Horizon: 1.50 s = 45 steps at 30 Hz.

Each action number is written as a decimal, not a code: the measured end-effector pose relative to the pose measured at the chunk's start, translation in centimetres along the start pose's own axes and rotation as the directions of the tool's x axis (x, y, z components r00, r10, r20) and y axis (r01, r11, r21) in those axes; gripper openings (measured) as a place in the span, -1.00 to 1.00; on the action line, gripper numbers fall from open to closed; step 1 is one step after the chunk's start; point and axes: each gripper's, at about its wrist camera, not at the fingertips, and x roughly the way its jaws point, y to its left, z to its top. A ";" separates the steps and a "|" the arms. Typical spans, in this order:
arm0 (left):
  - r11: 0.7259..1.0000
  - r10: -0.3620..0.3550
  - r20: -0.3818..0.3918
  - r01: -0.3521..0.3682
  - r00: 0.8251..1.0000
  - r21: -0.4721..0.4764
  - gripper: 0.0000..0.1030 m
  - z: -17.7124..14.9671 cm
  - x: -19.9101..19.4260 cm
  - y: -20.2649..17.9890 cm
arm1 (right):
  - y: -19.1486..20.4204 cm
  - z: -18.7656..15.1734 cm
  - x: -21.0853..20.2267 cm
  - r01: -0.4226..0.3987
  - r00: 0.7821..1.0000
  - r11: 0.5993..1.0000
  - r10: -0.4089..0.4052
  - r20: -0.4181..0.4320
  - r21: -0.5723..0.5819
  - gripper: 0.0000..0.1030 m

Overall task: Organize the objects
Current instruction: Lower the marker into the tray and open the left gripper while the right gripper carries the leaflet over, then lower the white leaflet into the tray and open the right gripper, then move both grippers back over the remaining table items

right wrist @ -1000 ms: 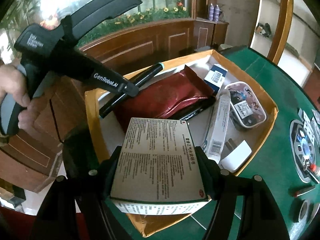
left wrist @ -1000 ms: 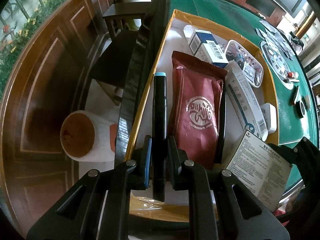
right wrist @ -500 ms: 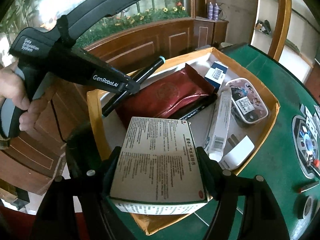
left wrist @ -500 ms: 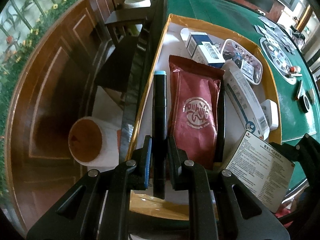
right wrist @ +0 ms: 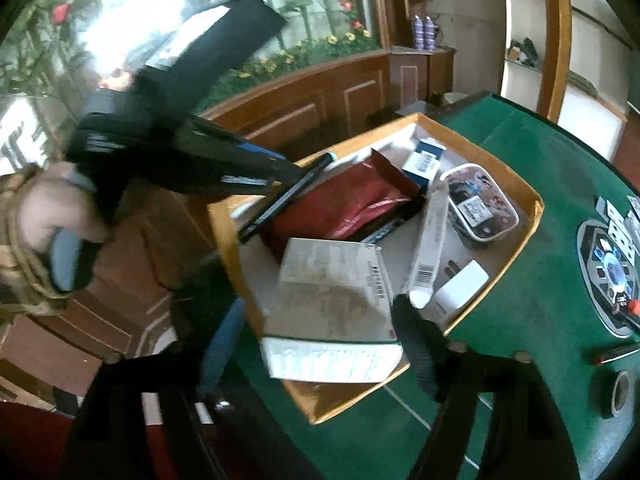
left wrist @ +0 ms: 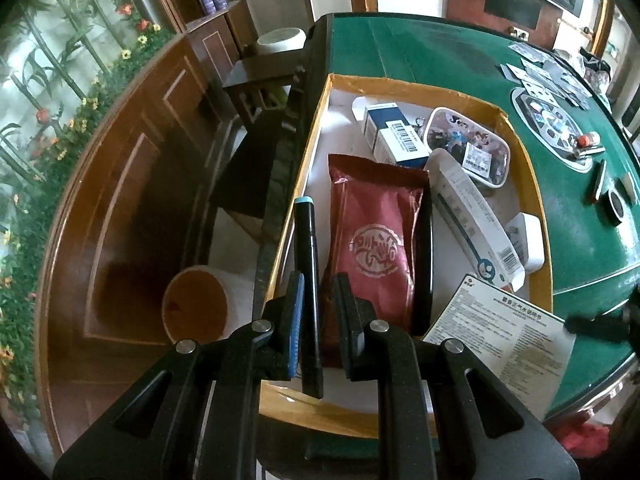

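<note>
A yellow-rimmed box [left wrist: 532, 184] on the green table holds a red pouch [left wrist: 372, 240], several cartons and a white plug. My left gripper [left wrist: 318, 300] has opened; the black marker with a teal tip [left wrist: 306, 276] lies between its fingers over the box's left side. In the right wrist view the marker [right wrist: 288, 196] slants over the box rim [right wrist: 520, 240]. My right gripper [right wrist: 320, 332] is open, its fingers apart on either side of the white leaflet carton [right wrist: 332, 304], which rests in the box's near corner.
The green felt table [left wrist: 440, 56] carries cards, a round tray [left wrist: 548, 124], a tape roll [right wrist: 618, 392] and a small red-tipped item [right wrist: 612, 354] to the right. A wooden wall panel, a white pot [left wrist: 200, 300] and a dark stand lie off the table's left edge.
Both grippers have opened. The left fingers parted from the marker and drew back and up. The right fingers released the leaflet carton, which dropped into the box; the right view is blurred by motion.
</note>
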 end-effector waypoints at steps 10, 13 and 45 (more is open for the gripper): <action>1.000 0.005 -0.002 -0.005 1.000 0.001 -0.70 -0.4 -0.5 -0.9 | -0.3 -0.6 2.7 -0.027 0.996 0.999 0.030 -0.088 0.037 0.04; 1.000 0.003 -0.003 -0.003 1.000 0.002 -0.70 -0.4 -0.7 -1.0 | -1.5 -1.0 3.1 -0.016 0.996 0.997 0.022 -0.088 0.077 0.04; 0.929 -0.324 -0.106 0.337 0.940 0.154 0.24 4.2 -3.1 -23.8 | -20.8 -15.1 -14.6 0.330 0.938 0.778 -0.334 -0.093 0.535 0.62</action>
